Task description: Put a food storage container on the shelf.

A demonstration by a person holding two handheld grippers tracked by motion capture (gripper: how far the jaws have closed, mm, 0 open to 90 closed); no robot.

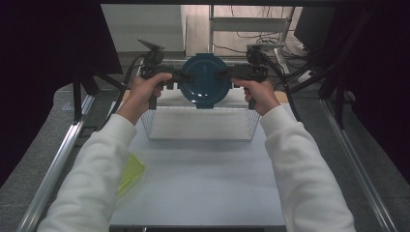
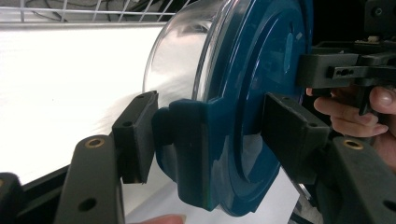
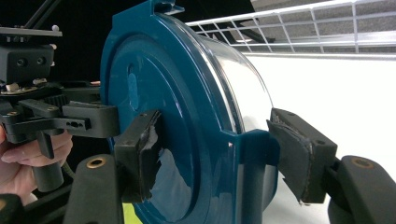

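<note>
A round clear container [image 2: 180, 56] with a dark teal lid [image 1: 204, 79] hangs in the air on its side, its lid facing me, above the far part of a wire basket [image 1: 200, 138]. My left gripper [image 1: 179, 77] clamps the lid's left latch tab [image 2: 187, 149], one pad on the tab and the other on the lid face. My right gripper [image 1: 231, 75] clamps the opposite latch [image 3: 250, 154] in the same way. In the left gripper view my own gripper [image 2: 212, 135] straddles the lid's edge. The right gripper view shows its own gripper [image 3: 219, 156] doing likewise.
The white-floored wire basket stands at the far middle of the pale table [image 1: 203, 183]. A translucent yellow-green piece [image 1: 131, 173] lies at the table's left edge, beside my left sleeve. Metal rails [image 1: 58, 164] run along both sides, and dark curtains flank the table.
</note>
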